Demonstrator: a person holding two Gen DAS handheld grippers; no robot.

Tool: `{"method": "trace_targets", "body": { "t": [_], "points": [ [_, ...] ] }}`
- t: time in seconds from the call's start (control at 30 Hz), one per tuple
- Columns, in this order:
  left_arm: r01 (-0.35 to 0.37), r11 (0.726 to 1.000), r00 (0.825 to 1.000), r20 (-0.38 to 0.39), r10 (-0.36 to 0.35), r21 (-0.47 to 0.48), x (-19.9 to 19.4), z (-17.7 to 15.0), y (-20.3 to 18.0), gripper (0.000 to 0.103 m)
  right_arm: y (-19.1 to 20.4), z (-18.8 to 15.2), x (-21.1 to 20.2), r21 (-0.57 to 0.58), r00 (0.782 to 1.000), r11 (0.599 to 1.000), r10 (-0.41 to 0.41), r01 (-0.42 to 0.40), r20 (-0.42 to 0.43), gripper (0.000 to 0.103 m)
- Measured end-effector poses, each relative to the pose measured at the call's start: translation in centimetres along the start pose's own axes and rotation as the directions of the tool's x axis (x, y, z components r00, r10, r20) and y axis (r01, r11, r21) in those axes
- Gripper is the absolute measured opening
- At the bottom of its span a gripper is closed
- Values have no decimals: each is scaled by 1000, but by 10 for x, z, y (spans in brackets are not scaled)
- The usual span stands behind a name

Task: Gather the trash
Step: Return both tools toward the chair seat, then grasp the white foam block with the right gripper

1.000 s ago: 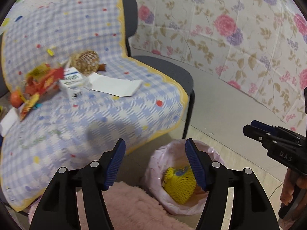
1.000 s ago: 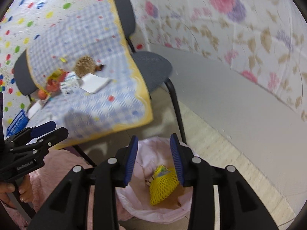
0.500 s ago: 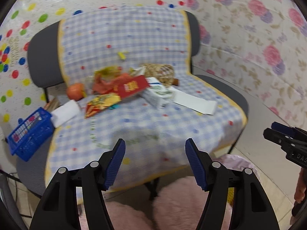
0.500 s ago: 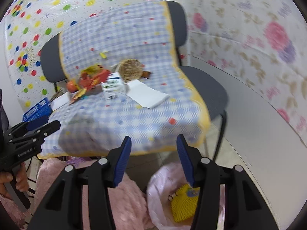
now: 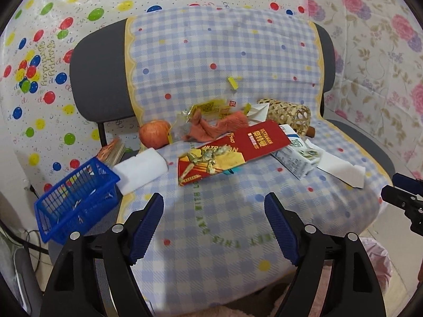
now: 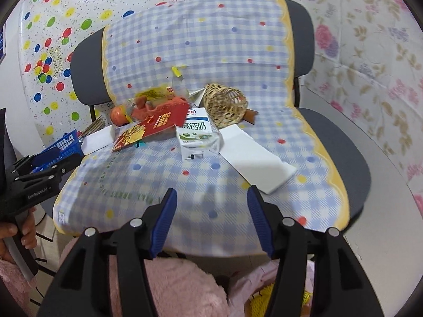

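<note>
Trash lies on a chair covered with a checked cloth [image 5: 224, 211]: a red packet [image 5: 232, 150] [image 6: 148, 129], a milk carton [image 5: 293, 155] [image 6: 198, 137], crumpled wrappers [image 5: 211, 121], a white paper sheet [image 6: 253, 158] [image 5: 341, 169] and a woven basket ball [image 6: 224, 104] [image 5: 288, 116]. My left gripper [image 5: 214, 227] is open and empty above the seat's front. My right gripper [image 6: 211, 222] is open and empty over the seat's front right. The pink trash bag [image 6: 253, 288] with a yellow net [image 6: 259, 306] sits below the seat edge.
An orange fruit [image 5: 154, 136] and a white foam block [image 5: 142, 169] lie at the seat's left. A blue plastic basket [image 5: 76, 195] stands on the neighbouring chair. A pink fluffy rug [image 6: 182, 288] covers the floor in front. Patterned sheets line the wall behind.
Both grippers have swung up from the trash bag on the floor to face the chair seat. Both stayed open and empty.
</note>
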State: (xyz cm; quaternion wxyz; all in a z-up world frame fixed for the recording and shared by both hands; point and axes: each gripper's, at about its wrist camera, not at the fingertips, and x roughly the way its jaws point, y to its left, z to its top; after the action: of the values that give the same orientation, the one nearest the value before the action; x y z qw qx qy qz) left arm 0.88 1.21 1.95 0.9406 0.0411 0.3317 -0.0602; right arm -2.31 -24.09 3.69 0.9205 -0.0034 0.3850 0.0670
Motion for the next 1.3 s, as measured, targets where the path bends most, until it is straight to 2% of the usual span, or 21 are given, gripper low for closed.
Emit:
{"method": "trace_targets", "body": {
  "t": [0.27,0.47,0.7,0.93,1.17,1.2,1.23,1.3],
  "points": [
    [-75,996,997,15,76,-43,17,17,39,79,33,23,47,-19,998,998,65,-65,-23,55],
    [-128,985,991,11,131,-113,15,15,91,79,84,45,92,-78,988,986,144,-149,-64,55],
    [-165,970,986,0,167,-177,13,13,137,78,158,75,137,-195,967,948,235,-250,-97,37],
    [-173,963,984,3,177,-207,23,20,161,78,208,102,194,-221,943,919,299,-325,-146,27],
    [-173,961,984,-1,177,-215,32,23,171,78,231,113,243,-148,898,899,373,-412,-232,28],
    [-172,961,984,-2,176,-218,33,23,172,78,233,114,248,-130,890,897,385,-424,-243,32],
    [-172,960,984,-3,175,-220,33,23,172,78,233,114,251,-120,885,895,391,-430,-253,43],
    [-173,959,984,-10,176,-223,34,22,173,78,239,111,262,-99,863,886,407,-453,-301,49]
  ]
}}
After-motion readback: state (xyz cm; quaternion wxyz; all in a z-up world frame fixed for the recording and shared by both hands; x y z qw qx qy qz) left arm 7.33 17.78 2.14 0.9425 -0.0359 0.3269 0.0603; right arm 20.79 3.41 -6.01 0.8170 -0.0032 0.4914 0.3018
